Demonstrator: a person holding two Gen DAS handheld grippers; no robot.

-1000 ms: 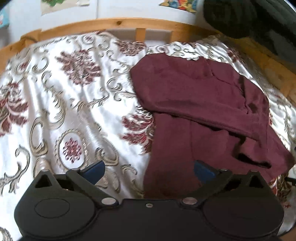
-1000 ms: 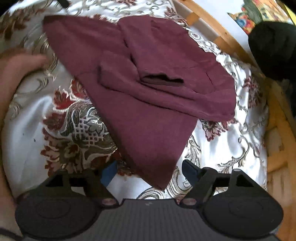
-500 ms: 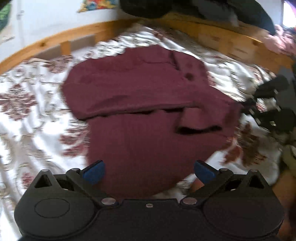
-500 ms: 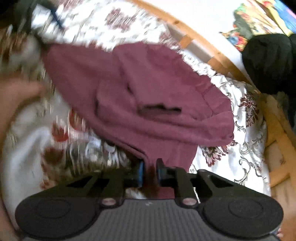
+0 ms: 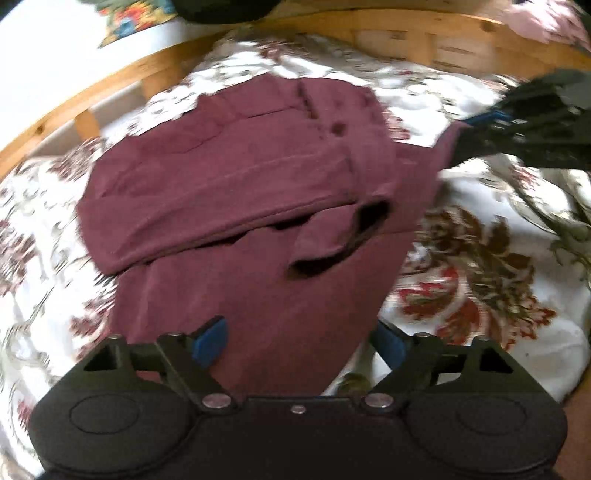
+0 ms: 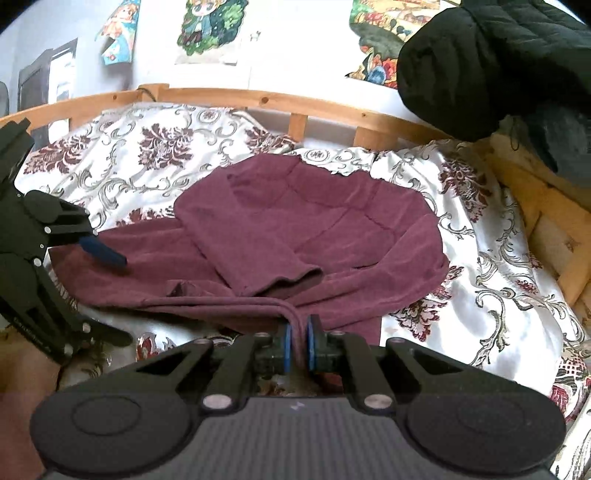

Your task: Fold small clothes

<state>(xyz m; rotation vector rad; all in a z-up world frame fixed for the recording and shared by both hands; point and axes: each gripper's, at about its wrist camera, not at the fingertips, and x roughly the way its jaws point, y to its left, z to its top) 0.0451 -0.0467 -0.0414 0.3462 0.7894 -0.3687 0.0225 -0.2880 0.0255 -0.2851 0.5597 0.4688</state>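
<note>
**A:** What is lying around you on the bed?

**B:** You are working over a patterned bedspread (image 6: 155,155) with dark red flowers, inside a wooden bed frame (image 6: 258,99). A black quilted bundle (image 6: 491,62) is sitting on the frame at the far right corner, and posters (image 6: 207,29) are hanging on the white wall behind. Nothing is lying on top of the sweater itself.

**A:** And where is the sweater sitting?

**B:** The maroon sweater (image 6: 295,236) is lying spread across the middle of the bedspread, with one sleeve (image 6: 258,254) folded over its body and the cuff opening toward you.

**A:** What is my right gripper doing?

**B:** Your right gripper (image 6: 298,345) is pinching the near edge of the sweater; its blue pads are pressing close together with a bunched ridge of fabric between them. From the left wrist view that corner is lifting off the bed at the right gripper (image 5: 476,123).

**A:** And the left one?

**B:** Your left gripper (image 5: 299,341) is standing wide, its two blue pads well apart, hovering over the sweater's (image 5: 236,192) lower edge and gripping nothing. The right wrist view is blurring nothing there, but whether a pad is touching the cloth cannot be told.
</note>
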